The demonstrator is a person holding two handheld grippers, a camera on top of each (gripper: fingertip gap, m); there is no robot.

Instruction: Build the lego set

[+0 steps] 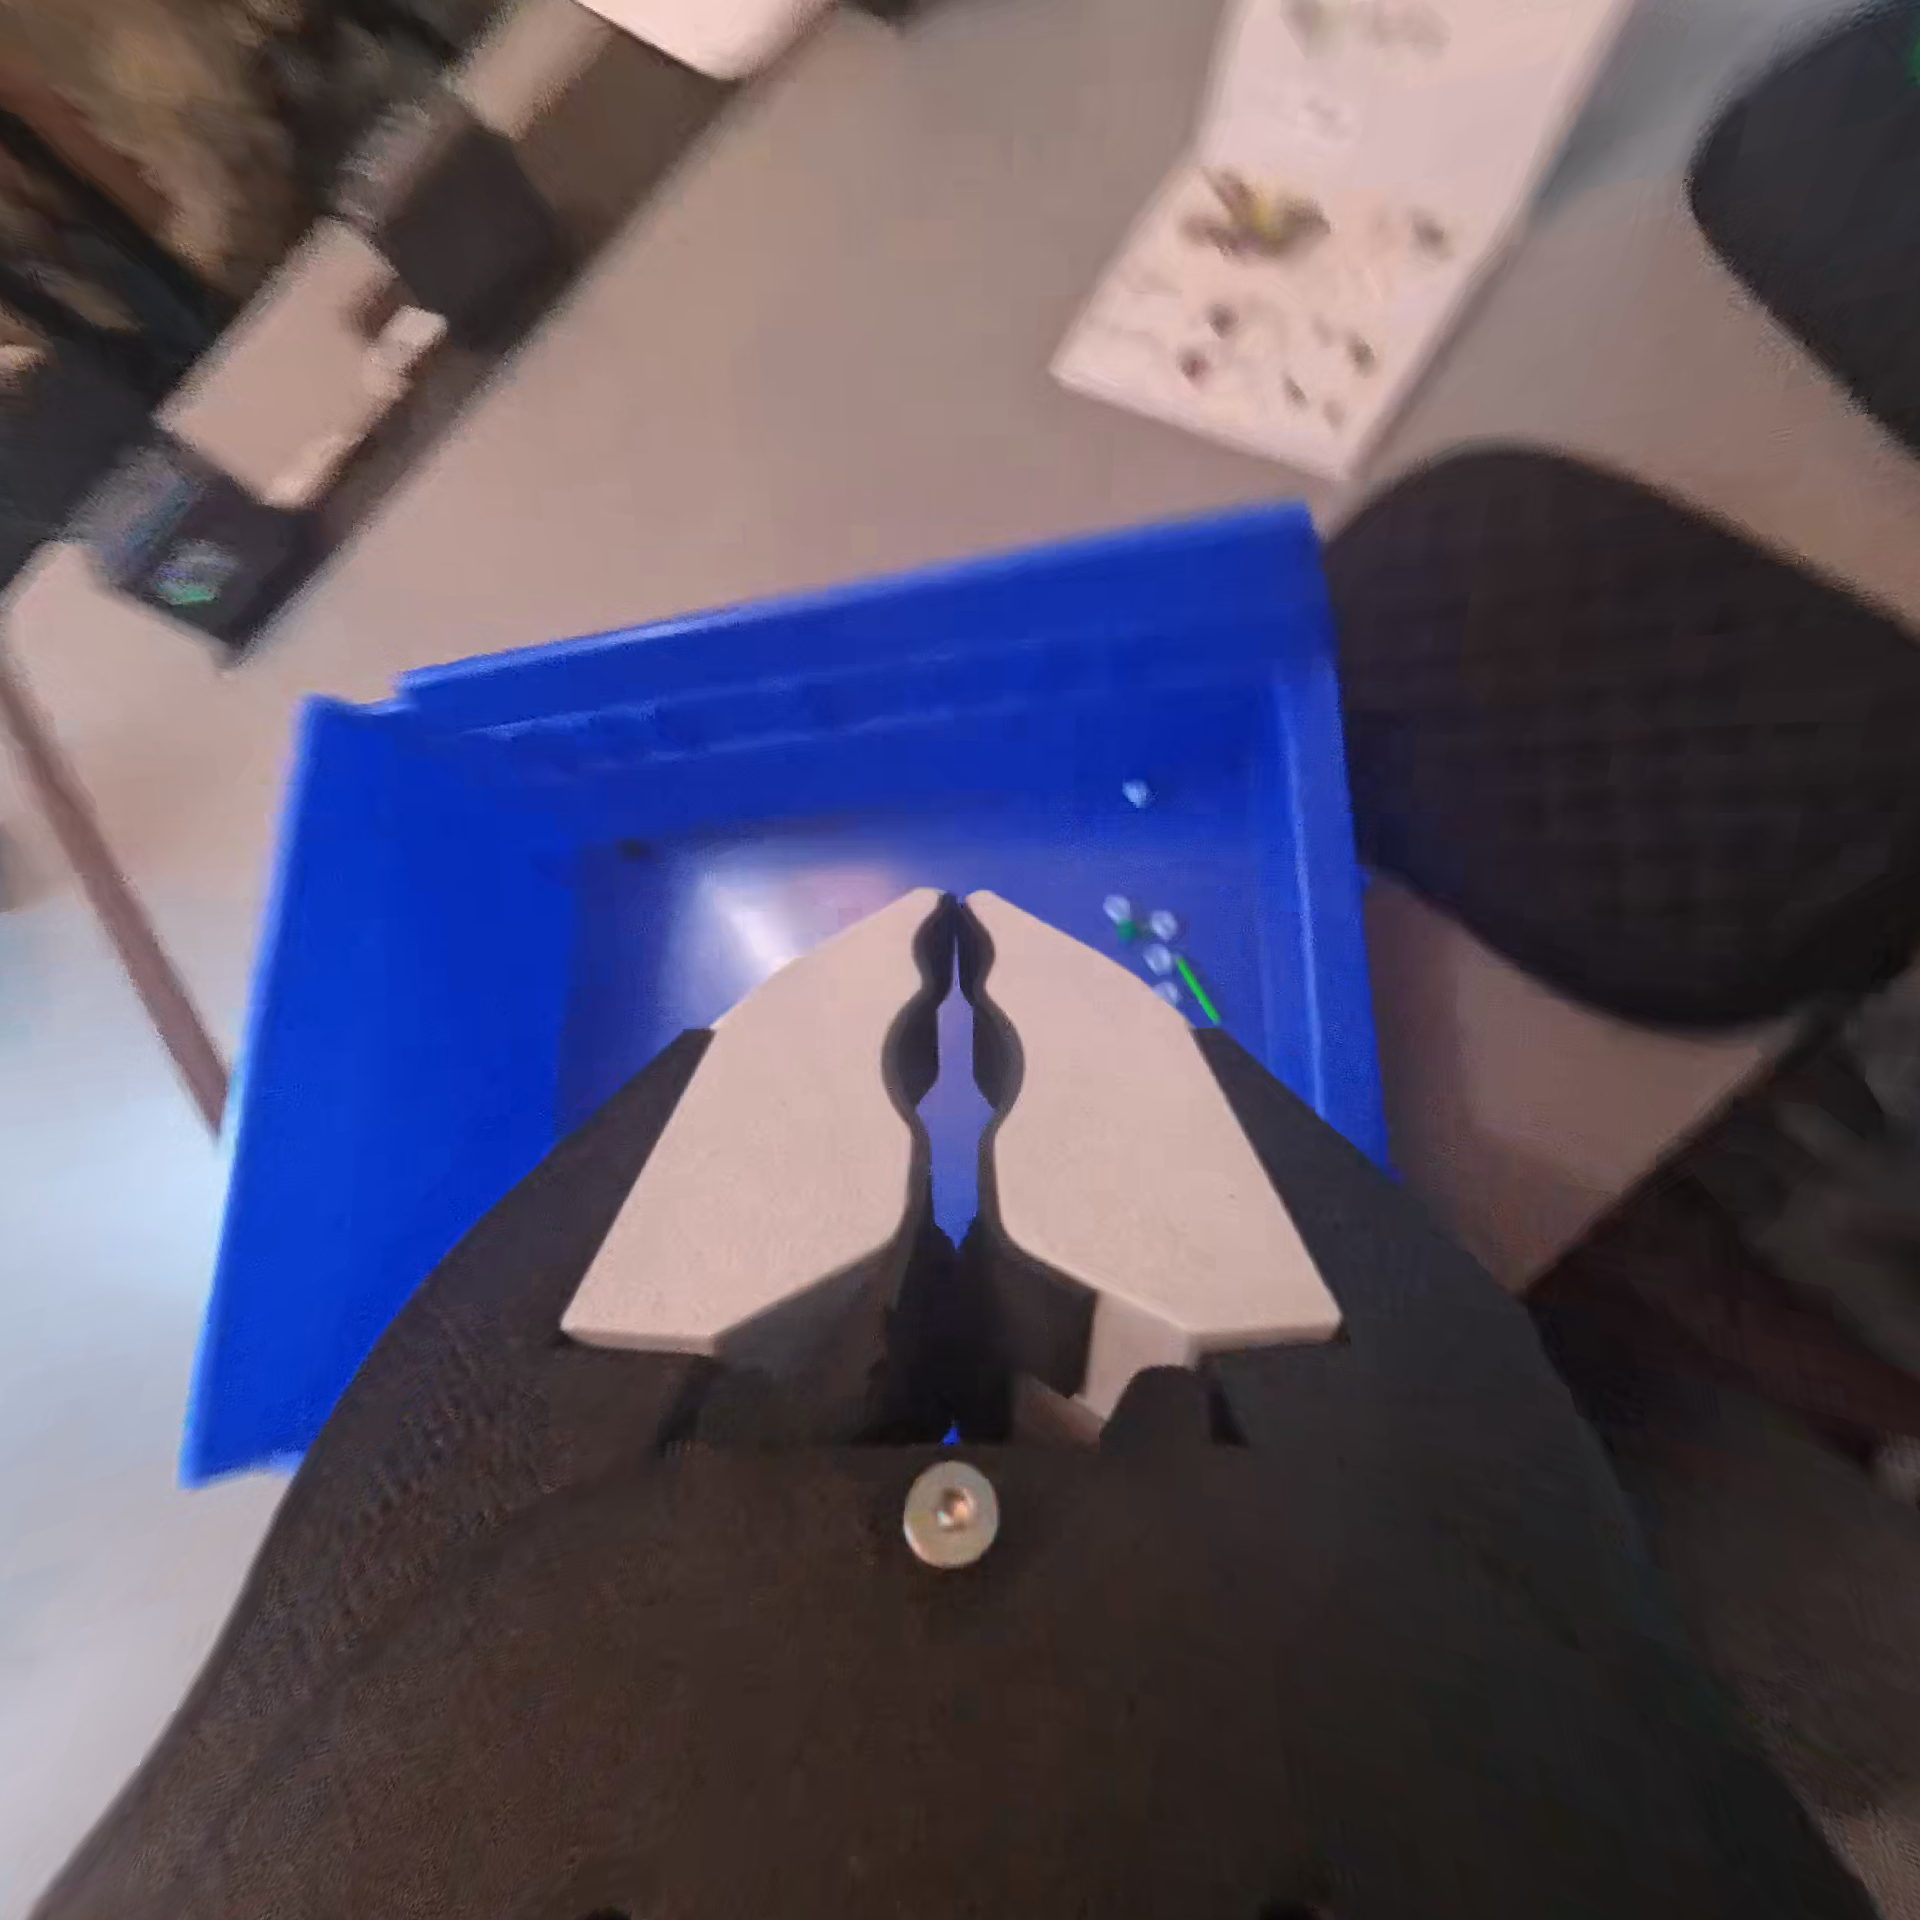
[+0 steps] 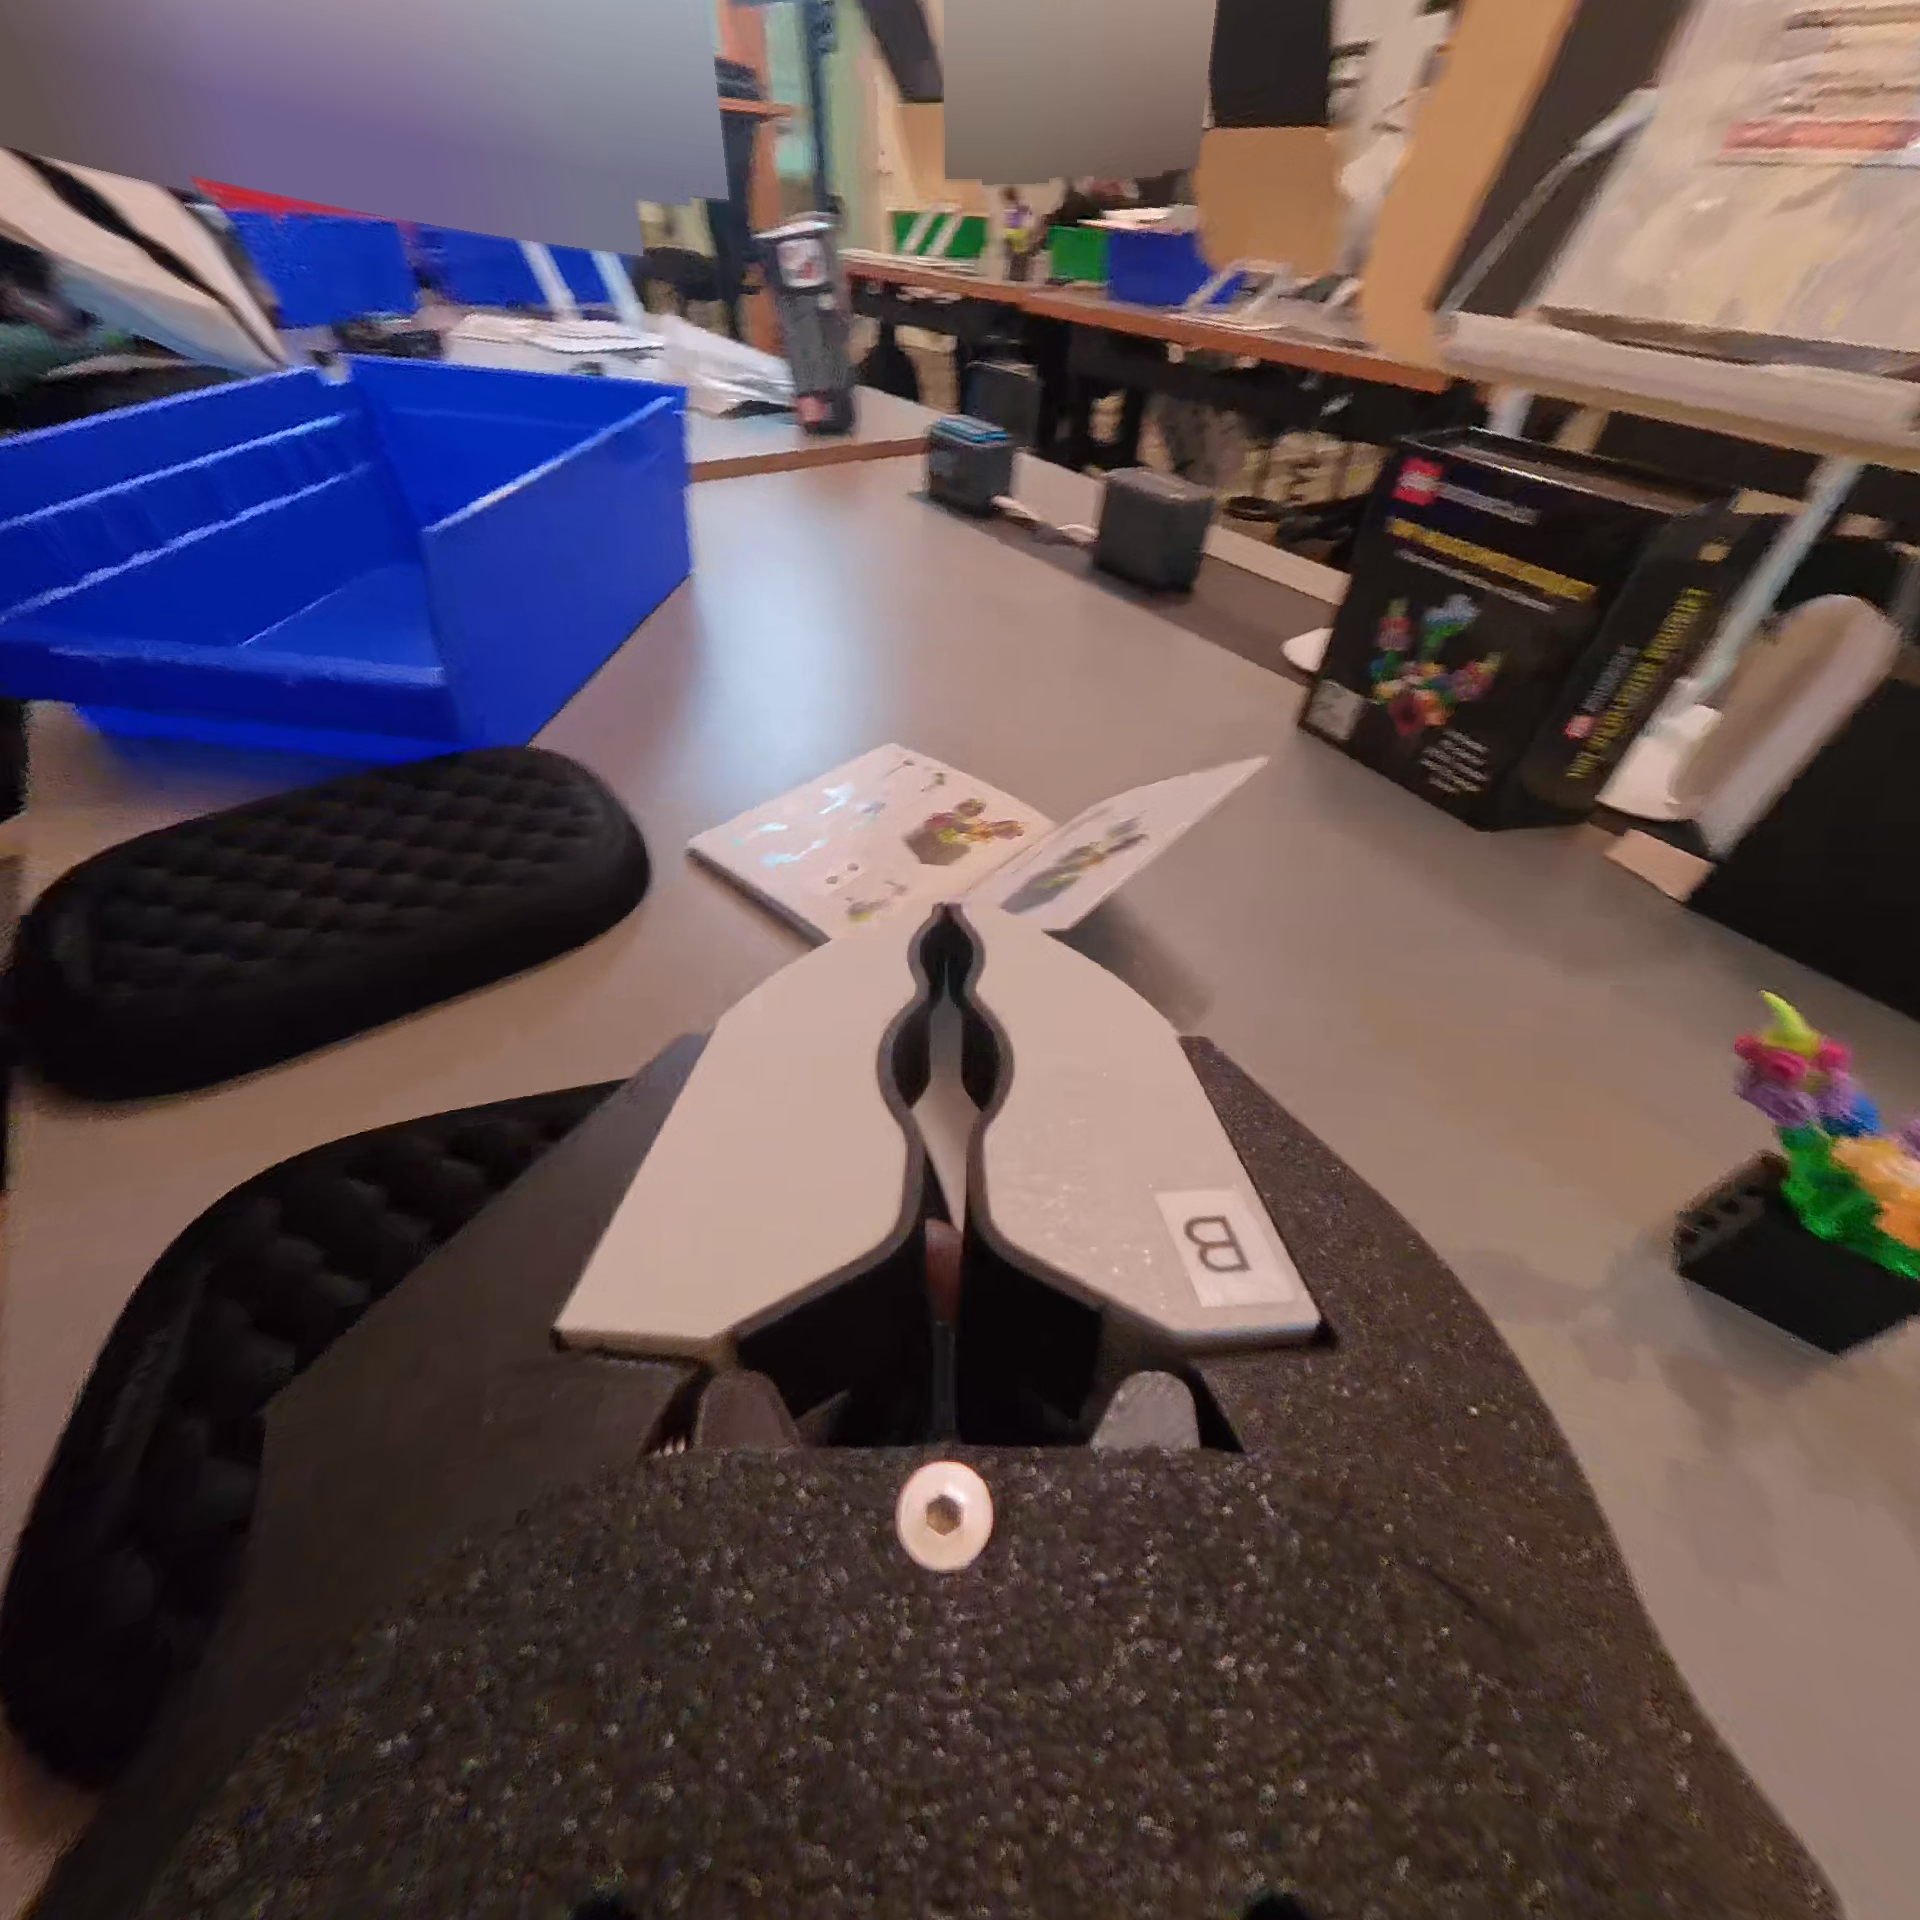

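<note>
My left gripper (image 1: 957,902) is shut and empty, hovering over the open blue bin (image 1: 416,987). A few small clear and green lego pieces (image 1: 1153,940) lie in the bin's right corner, right of my fingertips. My right gripper (image 2: 948,914) is shut and empty, low over the grey table. It points at the open instruction booklet (image 2: 883,831), which also shows in the left wrist view (image 1: 1278,249). A partly built lego flower model (image 2: 1839,1174) on a black base stands at the right. The blue bin (image 2: 540,561) sits at the far left.
Two black padded rests (image 2: 322,904) lie left of my right gripper; one (image 1: 1621,727) is right of the bin. The black lego box (image 2: 1496,634) stands at the back right. Small dark boxes (image 2: 1153,530) sit at the table's far edge. Tip to tip, the grippers are about 40 centimeters apart. The partly built lego flower model (image 2: 1839,1174) is closer to my right gripper, around 20 centimeters from its tips; the left tips are 55 centimeters off.
</note>
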